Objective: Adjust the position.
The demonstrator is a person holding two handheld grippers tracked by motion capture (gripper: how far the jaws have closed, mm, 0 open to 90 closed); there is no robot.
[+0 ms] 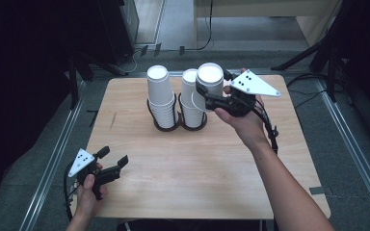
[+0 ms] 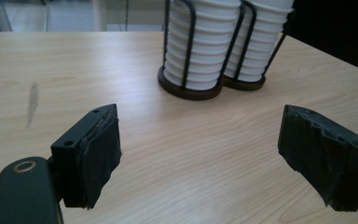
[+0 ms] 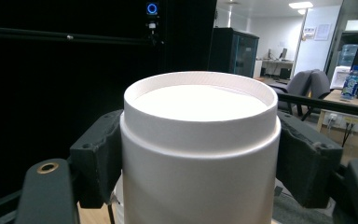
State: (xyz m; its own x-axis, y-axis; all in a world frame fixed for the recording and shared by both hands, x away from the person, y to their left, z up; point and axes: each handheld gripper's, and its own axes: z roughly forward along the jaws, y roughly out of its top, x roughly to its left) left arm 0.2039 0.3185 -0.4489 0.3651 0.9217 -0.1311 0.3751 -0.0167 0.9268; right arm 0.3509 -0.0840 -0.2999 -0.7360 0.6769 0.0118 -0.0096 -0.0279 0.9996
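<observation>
— Above the right-hand stack (image 1: 191, 98), my right gripper (image 1: 207, 94) clamps one upside-down paper cup (image 1: 209, 79); left gripper (image 1: 112, 159) idles, jaws apart.
— Risk?
— I squeeze harder, it crumples; tilted, it could topple the wire holder (image 1: 179, 120).

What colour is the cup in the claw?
White, plain; the cup shows best in the right gripper view.

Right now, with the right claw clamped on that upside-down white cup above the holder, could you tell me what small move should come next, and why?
Probably carry the cup clear of the right stack and toward open table. The right claw is shut on it, base up, and it hangs close over the stack in the wire holder. The left claw waits open near the front.
</observation>
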